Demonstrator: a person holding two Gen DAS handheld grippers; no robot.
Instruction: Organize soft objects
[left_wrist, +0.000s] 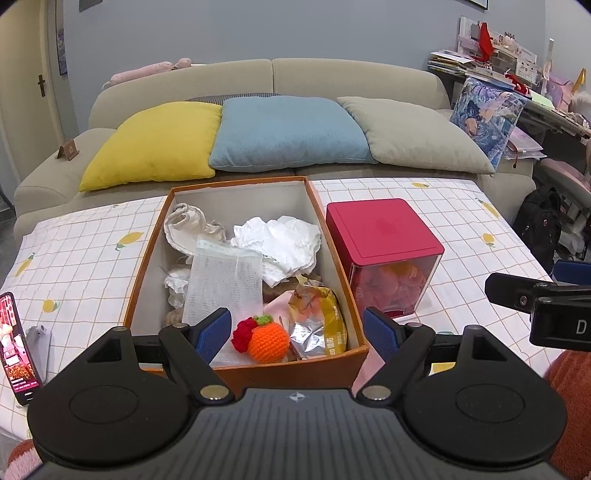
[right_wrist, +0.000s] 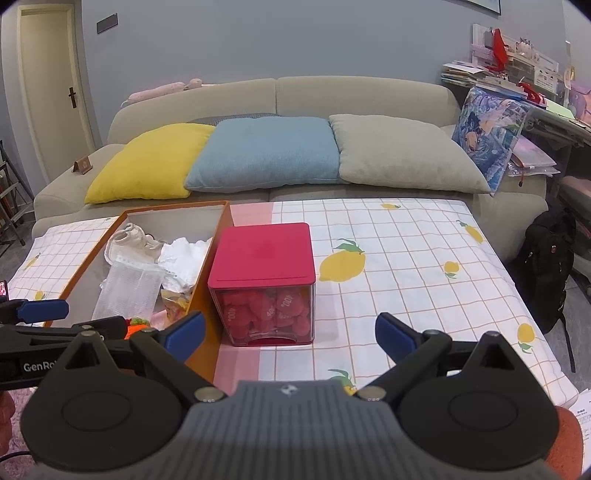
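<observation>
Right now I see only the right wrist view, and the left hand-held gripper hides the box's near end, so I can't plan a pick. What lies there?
Observer: A crochet orange sits at the near end of the box.
Operator: Anything to its right?
Observer: A yellow foil packet, by the right wall.
Operator: Is the left hand-held gripper open?
Observer: Yes, the left hand-held gripper is open and empty, above the box's near end.
</observation>
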